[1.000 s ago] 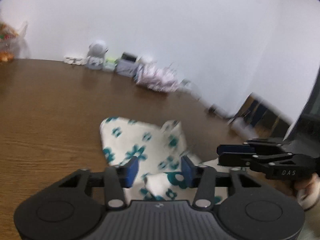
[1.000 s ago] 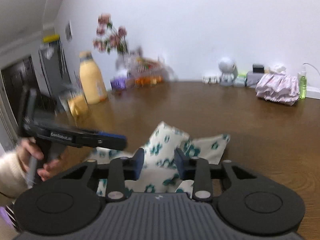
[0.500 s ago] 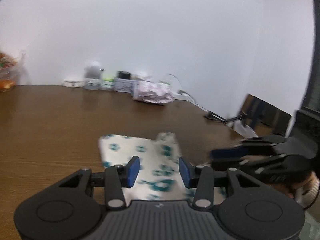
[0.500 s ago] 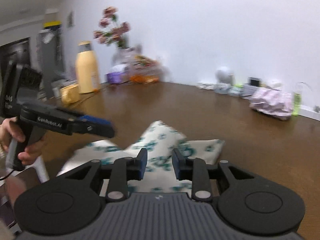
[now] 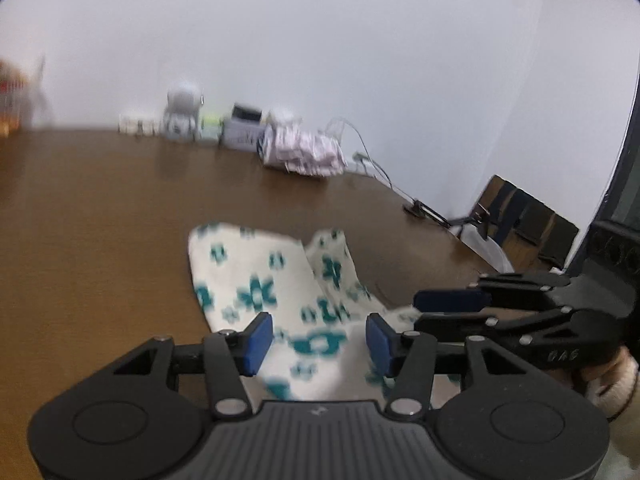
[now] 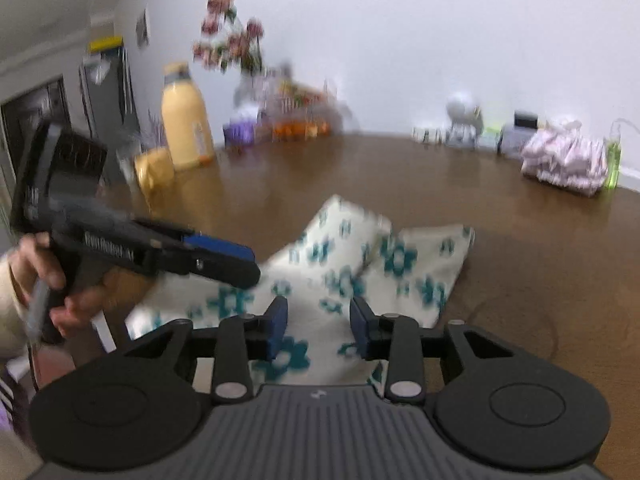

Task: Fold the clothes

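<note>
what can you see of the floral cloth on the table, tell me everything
The floral cloth is a cream, soft-looking fabric printed with teal flowers, blurred in both views. It lies partly folded on the brown wooden table, with a raised flap near the middle and two far corners pointing away. Both grippers, left and right, are open above its near edge; whether either touches it is unclear.

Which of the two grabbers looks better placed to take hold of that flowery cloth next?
Hard to call; slightly the left gripper: open, low over the cloth. The right gripper is open above it too.
</note>
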### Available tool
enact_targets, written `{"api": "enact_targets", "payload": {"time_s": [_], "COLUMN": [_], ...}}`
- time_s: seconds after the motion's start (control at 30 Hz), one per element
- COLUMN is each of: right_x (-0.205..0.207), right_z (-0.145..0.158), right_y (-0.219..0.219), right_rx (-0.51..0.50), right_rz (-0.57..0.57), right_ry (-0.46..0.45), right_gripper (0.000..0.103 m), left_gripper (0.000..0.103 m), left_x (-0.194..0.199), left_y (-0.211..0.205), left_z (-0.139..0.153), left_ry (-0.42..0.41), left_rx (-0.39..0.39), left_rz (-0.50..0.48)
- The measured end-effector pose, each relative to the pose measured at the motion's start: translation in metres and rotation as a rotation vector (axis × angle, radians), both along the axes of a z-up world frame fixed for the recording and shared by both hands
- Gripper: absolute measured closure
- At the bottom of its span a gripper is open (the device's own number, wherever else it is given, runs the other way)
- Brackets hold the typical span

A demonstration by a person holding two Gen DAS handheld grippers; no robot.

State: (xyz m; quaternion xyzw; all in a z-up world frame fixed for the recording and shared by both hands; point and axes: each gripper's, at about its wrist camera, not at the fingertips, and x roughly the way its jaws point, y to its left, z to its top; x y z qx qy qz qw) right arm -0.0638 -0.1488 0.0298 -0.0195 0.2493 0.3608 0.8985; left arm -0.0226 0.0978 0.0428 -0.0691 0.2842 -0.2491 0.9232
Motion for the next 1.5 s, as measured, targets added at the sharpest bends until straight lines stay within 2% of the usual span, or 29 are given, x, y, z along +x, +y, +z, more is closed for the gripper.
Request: {"api": "enact_targets", "payload": {"time_s": [0.07, 0.13, 0.17, 0.3, 0.47, 0.57, 0.67, 0.73, 0.8, 0.87, 0.97, 1.03, 1.07, 1.1, 1.23, 1.27, 1.3, 1.33, 1.37, 1.4, 1.43, 1.5], "right_x": [0.006, 0.009, 0.007, -0.004, -0.014, -0.02, -0.019, -0.024, -0.026, -0.027, -0.028, -0.025, -0.023, -0.021, -0.012, -0.009, -0.008, -0.011, -0.017, -0.025, -0.037, -0.055], "right_z": [-0.001, -0.018, -0.023, -0.027, -0.014, -0.029, -0.02, -0.008, -0.002, -0.004, -0.013, -0.023, -0.028, -0.031, -0.043, -0.047, -0.05, -0.045, -0.037, -0.026, -0.015, -0.005], "right_y": [0.009, 0.019, 0.019, 0.009, -0.001, -0.001, -0.006, -0.019, -0.033, -0.041, -0.044, -0.042, -0.042, -0.044, -0.065, -0.069, -0.073, -0.074, -0.074, -0.072, -0.066, -0.05], "right_rx": [-0.044, -0.122, -0.125, -0.093, -0.089, -0.15, -0.144, -0.12, -0.074, 0.0, 0.1, 0.165, 0.2, 0.243, 0.405, 0.437, 0.464, 0.444, 0.406, 0.344, 0.264, 0.118], "right_rz": [-0.029, -0.039, -0.041, -0.041, -0.025, -0.002, -0.006, -0.036, -0.063, -0.087, -0.128, -0.169, -0.19, -0.2, -0.198, -0.199, -0.199, -0.185, -0.165, -0.138, -0.106, -0.018], "right_ry": [-0.02, -0.001, -0.006, -0.044, -0.069, -0.063, -0.056, -0.071, -0.002, 0.101, 0.236, 0.283, 0.306, 0.328, 0.463, 0.492, 0.516, 0.484, 0.428, 0.348, 0.248, 0.101], "right_gripper": [0.068, 0.068, 0.068, 0.068, 0.058, 0.058, 0.055, 0.043, 0.042, 0.043, 0.052, 0.082, 0.086, 0.097, 0.096, 0.095, 0.09, 0.082, 0.076, 0.055, 0.039, 0.035], "left_gripper": [0.054, 0.054, 0.054, 0.054, 0.05, 0.049, 0.049, 0.044, 0.038, 0.037, 0.037, 0.037, 0.037, 0.037, 0.037, 0.037, 0.037, 0.034, 0.029, 0.019, 0.015, 0.013], "left_x": [-0.002, -0.004, -0.006, -0.013, -0.02, -0.022, -0.027, -0.033, -0.041, -0.048, -0.057, -0.055, -0.054, -0.053, -0.054, -0.055, -0.06, -0.066, -0.072, -0.079, -0.085, -0.097], "left_y": [-0.009, -0.019, -0.019, -0.012, -0.007, -0.012, -0.01, -0.004, -0.001, -0.005, -0.018, -0.03, -0.034, -0.035, -0.026, -0.024, -0.02, -0.015, -0.01, -0.005, 0.0, 0.01], "left_z": [-0.008, -0.017, -0.017, -0.011, -0.008, -0.019, -0.017, -0.008, 0.0, 0.004, 0.001, -0.009, -0.013, -0.017, -0.018, -0.018, -0.016, -0.013, -0.011, -0.009, -0.007, -0.002], "left_ry": [-0.022, -0.044, -0.052, -0.078, -0.102, -0.093, -0.118, -0.147, -0.173, -0.187, -0.196, -0.169, -0.155, -0.144, -0.143, -0.148, -0.161, -0.177, -0.193, -0.208, -0.224, -0.255], "left_rx": [0.066, 0.136, 0.145, 0.14, 0.144, 0.171, 0.18, 0.188, 0.189, 0.186, 0.193, 0.233, 0.248, 0.243, 0.219, 0.216, 0.213, 0.21, 0.207, 0.204, 0.201, 0.194], "left_rz": [-0.004, -0.013, -0.015, -0.022, -0.04, -0.069, -0.049, -0.038, -0.045, -0.08, -0.152, -0.171, -0.167, -0.164, -0.159, -0.159, -0.176, -0.201, -0.226, -0.25, -0.275, -0.324]}}
